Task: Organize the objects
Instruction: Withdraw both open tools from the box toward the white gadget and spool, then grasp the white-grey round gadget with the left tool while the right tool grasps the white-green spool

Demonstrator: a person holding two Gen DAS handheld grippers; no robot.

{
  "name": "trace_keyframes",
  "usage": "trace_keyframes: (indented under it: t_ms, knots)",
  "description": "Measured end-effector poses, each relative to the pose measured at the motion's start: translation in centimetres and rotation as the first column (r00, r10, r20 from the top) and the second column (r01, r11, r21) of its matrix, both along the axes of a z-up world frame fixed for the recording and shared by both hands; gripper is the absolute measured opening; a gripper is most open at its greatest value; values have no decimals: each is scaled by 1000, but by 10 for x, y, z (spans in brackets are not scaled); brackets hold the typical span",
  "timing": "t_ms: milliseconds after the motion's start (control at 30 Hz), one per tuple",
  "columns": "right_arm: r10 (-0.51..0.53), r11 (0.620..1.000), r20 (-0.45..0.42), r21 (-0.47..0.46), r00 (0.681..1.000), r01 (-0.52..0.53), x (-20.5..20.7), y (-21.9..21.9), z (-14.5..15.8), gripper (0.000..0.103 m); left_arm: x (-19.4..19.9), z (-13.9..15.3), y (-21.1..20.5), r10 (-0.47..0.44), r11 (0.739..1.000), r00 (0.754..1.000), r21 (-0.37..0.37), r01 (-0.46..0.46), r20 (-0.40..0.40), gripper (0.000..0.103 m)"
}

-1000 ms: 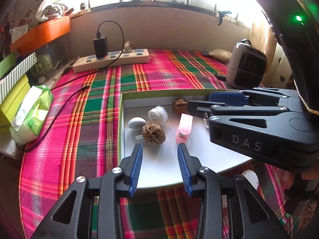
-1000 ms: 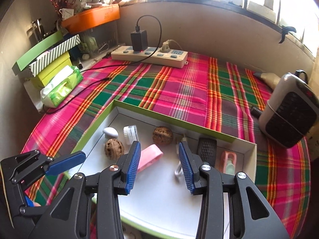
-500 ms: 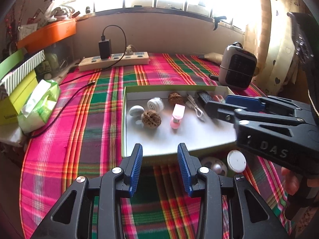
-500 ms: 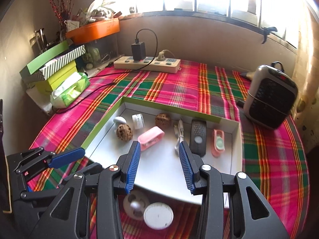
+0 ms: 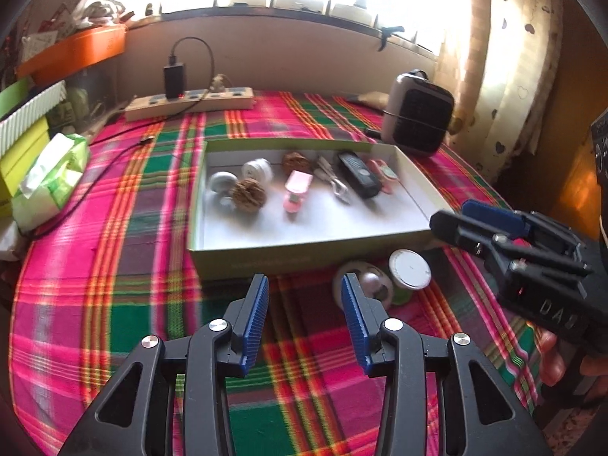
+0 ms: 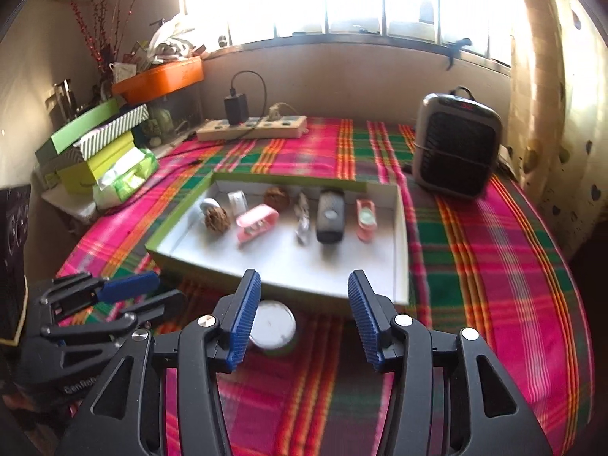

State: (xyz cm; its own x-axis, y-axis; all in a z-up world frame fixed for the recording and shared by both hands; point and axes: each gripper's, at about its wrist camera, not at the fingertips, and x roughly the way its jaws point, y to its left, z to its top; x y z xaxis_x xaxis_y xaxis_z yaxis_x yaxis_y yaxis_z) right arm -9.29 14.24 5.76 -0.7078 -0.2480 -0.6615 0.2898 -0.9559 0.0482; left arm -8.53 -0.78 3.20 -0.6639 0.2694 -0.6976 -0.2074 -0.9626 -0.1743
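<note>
Tray (image 6: 402, 250) of small items on plaid cloth (image 6: 494, 266), heater (image 6: 456, 144) behind — both hand-held grippers opening, empty

- Woven plaid tablecloth (image 6: 475, 266), matt.
- Tray (image 6: 401, 250), seemingly smooth white card inside.
- Walnuts (image 5: 249, 194), rough and wrinkled.
- Ridged blue pads (image 5: 256, 321) on matt black plastic.

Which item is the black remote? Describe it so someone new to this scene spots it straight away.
Find the shallow green-edged box in the middle of the plaid cloth. Inside, small items lie in a row along the far side. The black remote is second from the right, between the metal clip and the pink case; it is the only dark, slab-shaped item there.
</note>
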Motion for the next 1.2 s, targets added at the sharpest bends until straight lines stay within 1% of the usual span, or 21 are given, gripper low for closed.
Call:
trace_keyframes:
  t_ms: [67, 167, 200, 300, 400, 567, 667, 800, 967, 1100, 1200]
  knots:
    - [-8, 1000, 8, 10, 1000, 8, 6, 4, -5, 50, 0, -4, 5, -20, 1000, 1000, 16, 20, 20, 40]
    - [-21, 1000, 22, -12, 1000, 21, 13, 13, -12, 50, -1, -8, 14, -60, 998, 998, 25, 59, 32, 46]
    - [-27, 999, 26, -22, 999, 27, 16, 16, -14, 50, -2, -10, 17, -76, 997, 996, 29, 75, 44, 46]
    - [-35, 999, 35, -34, 999, 36, 20, 23, -17, 50, -4, -14, 22, -86, 996, 995, 38, 84, 55, 47]
    - [-42, 998, 37, -41, 998, 43, 25, 30, -19, 50, -8, -15, 26, -83, 996, 995, 36, 81, 61, 47]
    - [-55, 997, 36, -55, 998, 57, 28, 39, -20, 50, -16, -20, 36, -94, 996, 992, -1, 94, 82, 47]
    - [-54, 997, 34, -61, 998, 56, 30, 41, -19, 50, -20, -22, 39, -90, 996, 992, -6, 91, 93, 47]
    - [-49, 997, 37, -62, 998, 51, 30, 42, -20, 50, -25, -22, 43, -81, 996, 992, -24, 83, 94, 47]
    - [-41, 997, 48, -60, 998, 44, 28, 41, -23, 50, -27, -23, 43, -76, 996, 993, -29, 79, 93, 47]
    - [-37, 998, 52, -55, 998, 40, 28, 39, -25, 50, -27, -23, 41, -73, 997, 993, -11, 74, 96, 46]
    - [-36, 998, 59, -50, 998, 39, 28, 37, -27, 50, -26, -24, 36, -66, 998, 993, 15, 65, 95, 43]
